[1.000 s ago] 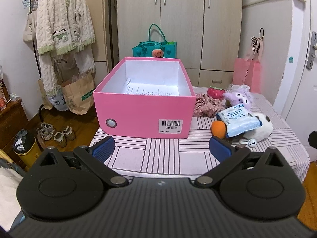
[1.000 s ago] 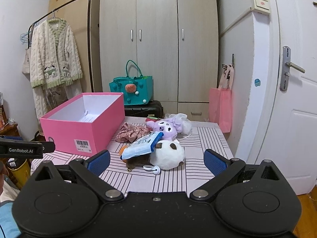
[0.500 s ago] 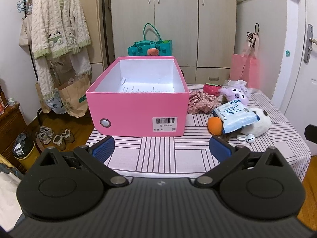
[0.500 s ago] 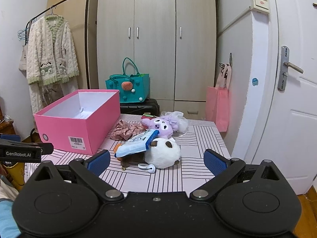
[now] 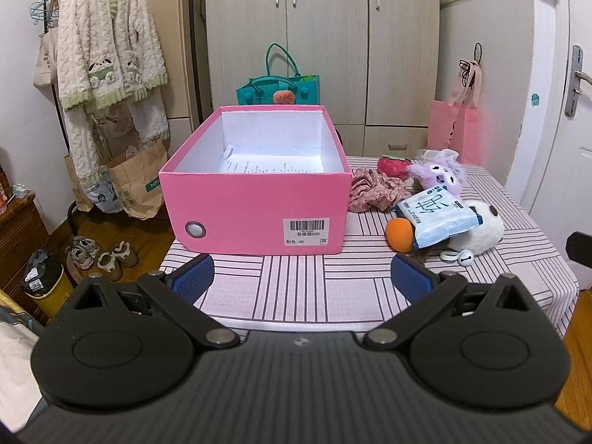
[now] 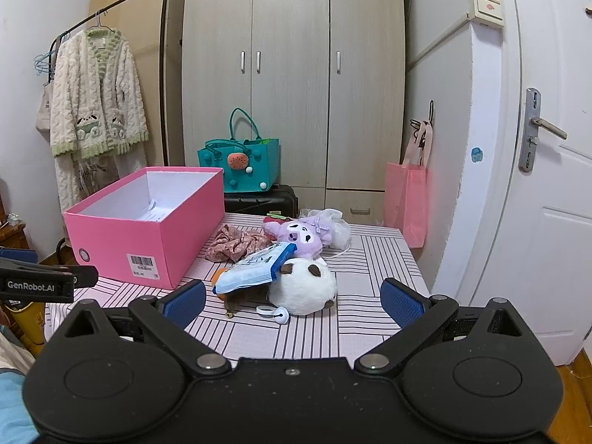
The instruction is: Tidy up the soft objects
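Note:
An open pink box [image 5: 255, 207] [image 6: 148, 236] with white walls and a paper sheet inside stands on the striped table [image 5: 333, 288] [image 6: 370, 318]. To its right lies a heap: a floral fabric piece [image 5: 373, 190] [image 6: 236, 244], a red strawberry plush [image 5: 392, 166], a purple plush [image 5: 440, 175] [image 6: 299, 235], a blue-white tissue pack [image 5: 436, 218] [image 6: 255, 270], an orange plush ball [image 5: 399, 235] and a white panda plush [image 5: 481, 233] [image 6: 303, 288]. My left gripper [image 5: 301, 279] hangs open before the box. My right gripper [image 6: 292, 296] is open, short of the panda plush.
A teal bag [image 5: 277, 90] [image 6: 238, 162] sits behind the table before a wardrobe [image 6: 292, 85]. A pink bag [image 6: 405, 203] hangs by the door [image 6: 536, 185]. A clothes rack with a robe [image 5: 107, 51], paper bags and shoes [image 5: 100, 255] stand at left.
Both grippers have drawn back a little from the table, so the box and the plush heap look slightly smaller. Nothing on the table has moved.

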